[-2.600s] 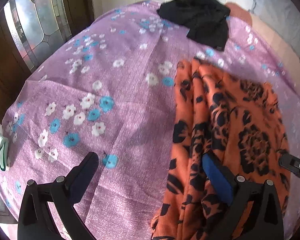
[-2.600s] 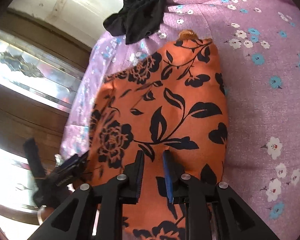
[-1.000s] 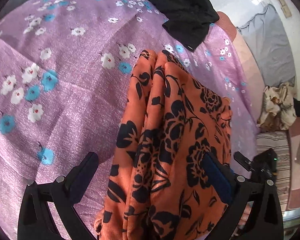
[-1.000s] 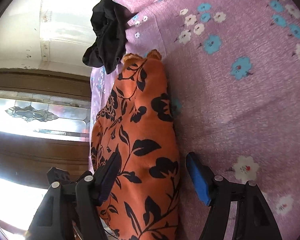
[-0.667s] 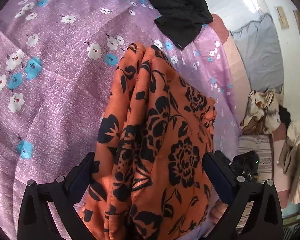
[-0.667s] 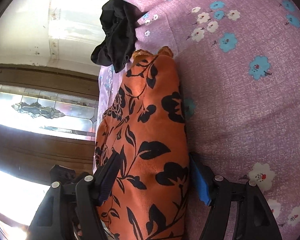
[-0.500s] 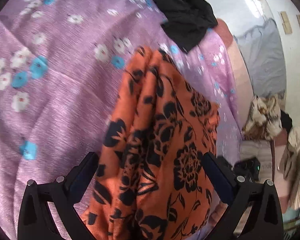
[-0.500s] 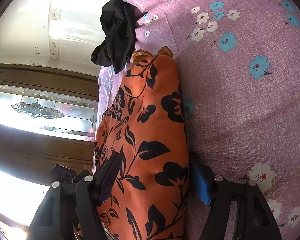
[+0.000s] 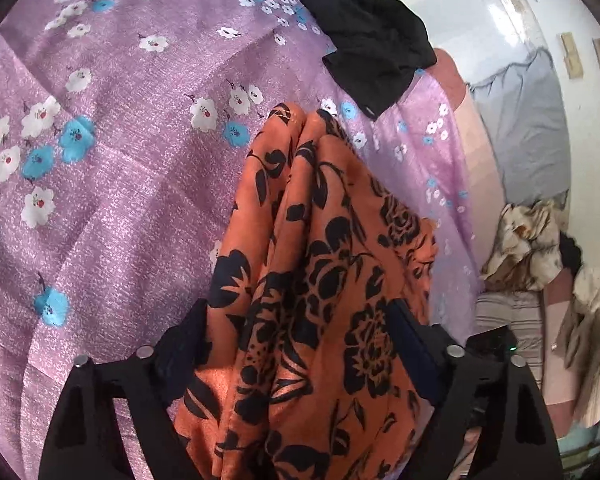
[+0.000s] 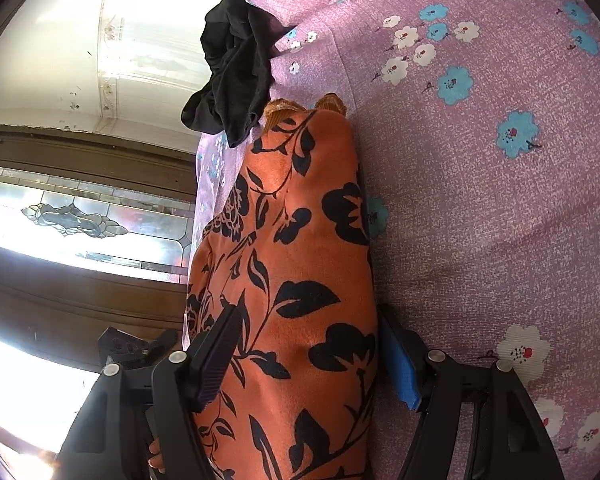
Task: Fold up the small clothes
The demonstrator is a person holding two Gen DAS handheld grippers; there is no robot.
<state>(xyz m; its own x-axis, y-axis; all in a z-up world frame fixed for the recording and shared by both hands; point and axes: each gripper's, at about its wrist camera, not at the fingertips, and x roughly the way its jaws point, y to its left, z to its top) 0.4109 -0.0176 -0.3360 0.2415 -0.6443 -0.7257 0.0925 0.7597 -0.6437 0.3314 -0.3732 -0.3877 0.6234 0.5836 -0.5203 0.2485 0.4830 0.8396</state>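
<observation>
An orange garment with black flowers (image 9: 320, 280) lies folded lengthwise into a thick strip on the purple flowered bedsheet (image 9: 120, 160). Its near end bulges up between the jaws of my left gripper (image 9: 300, 344), which stand wide apart on either side of the bundle. In the right wrist view the same garment (image 10: 296, 272) fills the gap of my right gripper (image 10: 304, 356), whose jaws are also wide, one finger (image 10: 220, 344) on the left side and one blue pad (image 10: 400, 368) on the right. Neither gripper pinches the cloth flat.
A crumpled black garment (image 9: 368, 56) lies on the sheet beyond the orange one; it also shows in the right wrist view (image 10: 232, 68). A pile of clothes (image 9: 528, 240) sits to the right off the bed. A wooden door with leaded glass (image 10: 72, 220) stands nearby.
Both grippers have opened wide and come in around the folded strip's near end. The left jaws have narrowed onto the bundle over the last half second.
</observation>
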